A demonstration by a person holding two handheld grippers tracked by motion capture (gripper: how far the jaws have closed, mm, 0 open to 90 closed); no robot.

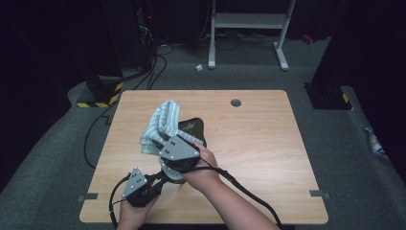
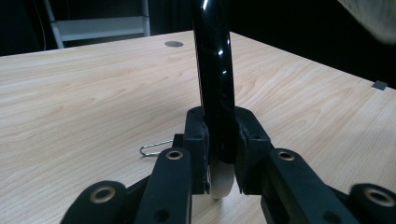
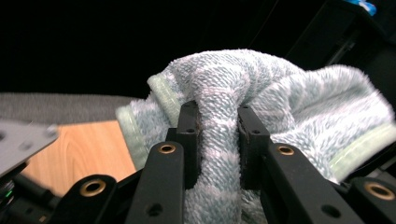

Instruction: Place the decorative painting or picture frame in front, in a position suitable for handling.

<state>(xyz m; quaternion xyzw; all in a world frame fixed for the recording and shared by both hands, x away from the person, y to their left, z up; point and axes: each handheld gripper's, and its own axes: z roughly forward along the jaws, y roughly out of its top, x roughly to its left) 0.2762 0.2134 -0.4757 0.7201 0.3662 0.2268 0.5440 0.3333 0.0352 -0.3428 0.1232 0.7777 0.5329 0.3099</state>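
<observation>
Towel (image 1: 160, 125) fabric, striped pale green and white, is bunching up near the middle of the wooden table (image 1: 258, 143), slightly left of centre. In the right gripper view a thick fold of the towel (image 3: 219, 130) is sitting squeezed between the two black jaws, so the right gripper (image 3: 218, 140) is clamping down on it. From the high view, that right gripper (image 1: 178, 154) is hovering at the near edge of the cloth, with the person's right hand (image 1: 203, 167) wrapping around its body.

Beneath the cloth a black hanger (image 1: 191, 127) is lying on the table, its far part poking out to the right of the towel. The left gripper (image 1: 139, 184) is sitting at the near-left, close to the table's near edge. In the left gripper view its jaws are pressing on a glossy black bar of the hanger (image 2: 214, 70), which is rising upright between them, with a white piece (image 2: 220, 179) at its lower end. A thin wire hook (image 2: 154, 148) is resting on the wood just left of the jaws.
</observation>
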